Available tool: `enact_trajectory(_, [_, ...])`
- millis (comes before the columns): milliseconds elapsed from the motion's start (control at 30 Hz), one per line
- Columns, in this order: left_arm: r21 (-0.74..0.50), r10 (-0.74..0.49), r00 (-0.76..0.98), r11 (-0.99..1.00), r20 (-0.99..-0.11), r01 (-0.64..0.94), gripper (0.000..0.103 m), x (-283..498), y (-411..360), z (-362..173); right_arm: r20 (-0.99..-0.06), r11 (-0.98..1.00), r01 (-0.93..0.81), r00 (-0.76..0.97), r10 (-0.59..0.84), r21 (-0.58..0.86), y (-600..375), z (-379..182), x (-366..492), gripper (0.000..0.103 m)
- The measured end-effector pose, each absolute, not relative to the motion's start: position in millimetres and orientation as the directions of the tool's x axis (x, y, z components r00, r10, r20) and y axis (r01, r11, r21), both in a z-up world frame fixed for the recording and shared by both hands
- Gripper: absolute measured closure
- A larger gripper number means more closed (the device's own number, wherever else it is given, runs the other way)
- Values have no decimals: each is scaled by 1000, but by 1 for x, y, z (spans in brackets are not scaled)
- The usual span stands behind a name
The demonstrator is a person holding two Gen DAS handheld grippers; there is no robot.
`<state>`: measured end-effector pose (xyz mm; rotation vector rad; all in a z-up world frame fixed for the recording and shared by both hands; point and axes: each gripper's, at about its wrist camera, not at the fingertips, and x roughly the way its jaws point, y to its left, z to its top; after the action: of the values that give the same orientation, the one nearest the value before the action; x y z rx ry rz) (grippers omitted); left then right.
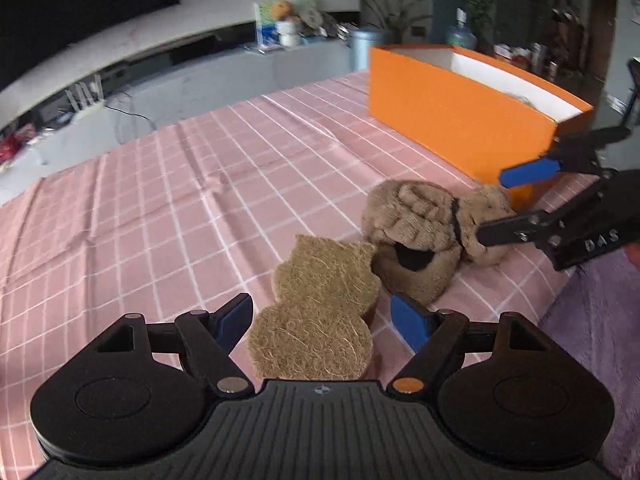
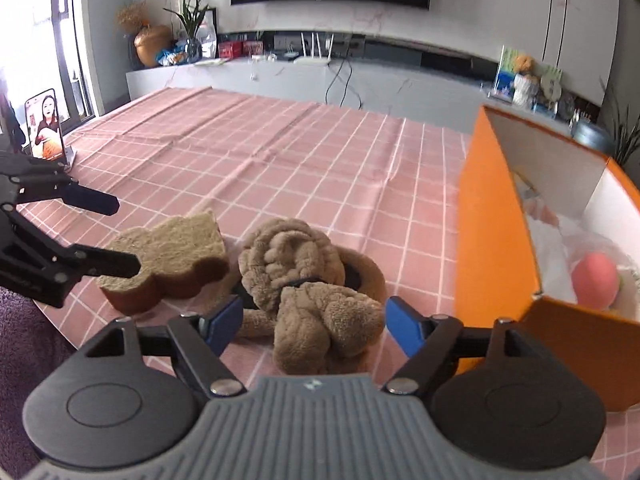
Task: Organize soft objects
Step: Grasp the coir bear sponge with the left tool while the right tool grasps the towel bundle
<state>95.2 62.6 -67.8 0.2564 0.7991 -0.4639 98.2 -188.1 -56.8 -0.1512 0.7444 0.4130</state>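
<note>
While the pink checked tablecloth [image 2: 280, 152] takes up most of what I can see from here, the orange box [image 2: 492, 240] standing on it to the right is plainly where the soft things are going, and it is already partly filled: a pink rounded object [image 2: 595, 280] lies inside on pale wrapping, with more I cannot make out behind it. So I would judge the job well started but not finished, because two pieces are still out on the cloth, near the box but apart from it. The bigger is a brown plush slipper [image 2: 308, 280], fleecy and lumpy, twisted into a bundle with a dark band across its middle and a dark opening showing on one side; it looks limp and easy to squash. Touching it on the left lies a loofah sponge [image 1: 316, 312], coarse, straw-coloured, flat and cut in a scalloped, roughly gourd-like outline. The right gripper [image 2: 314, 326] hangs just over the slipper with its blue-padded jaws spread wide on either side of the fleece, gripping nothing. The left gripper [image 1: 322, 320] sits likewise above the sponge, jaws parted and empty, the sponge lying between them on the cloth.
</note>
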Motion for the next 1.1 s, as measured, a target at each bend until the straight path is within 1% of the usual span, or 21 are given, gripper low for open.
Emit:
enact_trajectory(67, [52,-302,589,860,-750,507,11,101,61,-74,-702,909,-415,639,315,31,-188,-61,107,22])
enact_trajectory(167, [79,-274,587,860,-762,504,11,111,59,-80,-708,913,-405,629,322,55,-188,-66,114,22])
enact_trajectory(267, [63,-285,548,845,-786,531,11,119,56,-85,-710,914,-401,624,326,68,-187,-70,119,22])
enact_trajectory(367, [67,-261,504,837,-823,544,11,128,53,-94,-716,914,-401,618,324,67,-185,-74,123,22])
enact_trajectory(500, [45,-261,497,852,-828,522,11,133,52,-99,-718,915,-398,616,323,70,-184,-78,125,22])
enact_trajectory(533, [40,-261,497,855,-827,517,11,134,51,-101,-719,916,-394,616,321,71,-183,-80,125,24])
enact_trajectory(567, [36,-261,498,860,-827,510,12,134,51,-102,-723,917,-392,613,319,73,-183,-83,126,29])
enact_trajectory(633, [22,-266,506,870,-820,493,13,134,52,-102,-737,918,-391,599,312,70,-182,-91,128,36])
enact_trajectory(667, [10,-270,509,876,-817,482,16,135,52,-102,-745,920,-386,594,302,65,-181,-95,129,40])
enact_trajectory(733, [-1,-271,523,889,-808,459,16,133,54,-102,-750,923,-376,587,307,83,-183,-100,129,43])
enact_trajectory(767, [0,-267,532,894,-803,448,16,131,53,-102,-749,924,-368,583,316,103,-185,-101,129,49])
enact_trajectory(867, [9,-249,564,910,-787,414,17,127,51,-103,-747,924,-362,578,328,126,-186,-103,127,53])
enact_trajectory(967, [8,-223,596,933,-771,359,17,122,50,-102,-747,927,-356,583,320,119,-183,-104,124,56])
enact_trajectory(1100, [-41,-204,632,964,-747,264,17,116,52,-100,-740,933,-348,605,295,88,-177,-104,119,58])
